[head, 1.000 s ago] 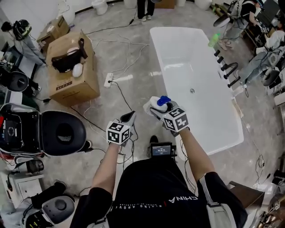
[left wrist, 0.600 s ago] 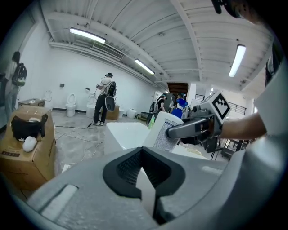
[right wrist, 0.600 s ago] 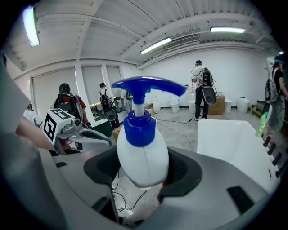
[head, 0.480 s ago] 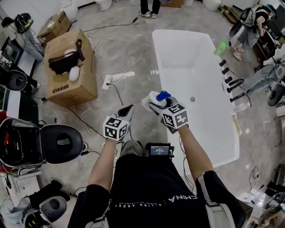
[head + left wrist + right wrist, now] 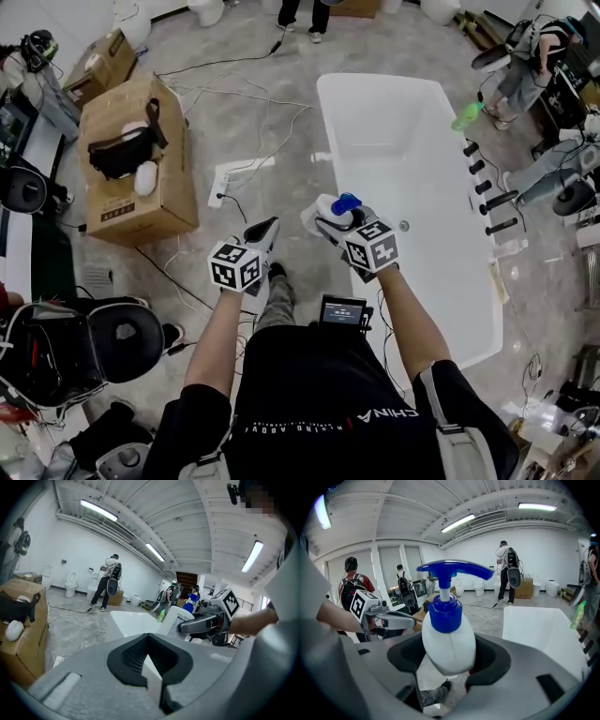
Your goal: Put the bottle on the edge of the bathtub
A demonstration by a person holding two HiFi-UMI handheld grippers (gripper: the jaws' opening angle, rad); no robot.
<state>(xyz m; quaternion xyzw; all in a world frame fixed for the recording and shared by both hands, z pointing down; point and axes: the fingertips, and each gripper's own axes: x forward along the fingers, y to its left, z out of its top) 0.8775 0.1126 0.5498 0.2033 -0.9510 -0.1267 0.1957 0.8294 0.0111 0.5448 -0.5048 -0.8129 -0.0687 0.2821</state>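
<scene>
A white pump bottle (image 5: 325, 212) with a blue pump head (image 5: 345, 202) is clamped by its body in my right gripper (image 5: 334, 225). It hangs upright over the near left rim of the white bathtub (image 5: 325, 122). In the right gripper view the bottle (image 5: 449, 644) fills the space between the jaws, and the bathtub (image 5: 539, 630) lies to the right. My left gripper (image 5: 265, 232) hovers left of the bottle over the floor, jaws together and empty. The left gripper view shows the bottle (image 5: 174, 620) and the tub (image 5: 129, 619) ahead.
A green bottle (image 5: 466, 116) and black taps (image 5: 487, 187) line the tub's far rim. A cardboard box (image 5: 131, 178), a power strip (image 5: 222, 182) and loose cables (image 5: 253, 103) lie on the floor to the left. People stand at the far end and right side.
The person has stepped forward, so the box and the floor items slid down the head view. Both grippers keep their pose, and the bottle stays gripped beside the tub's rim.
</scene>
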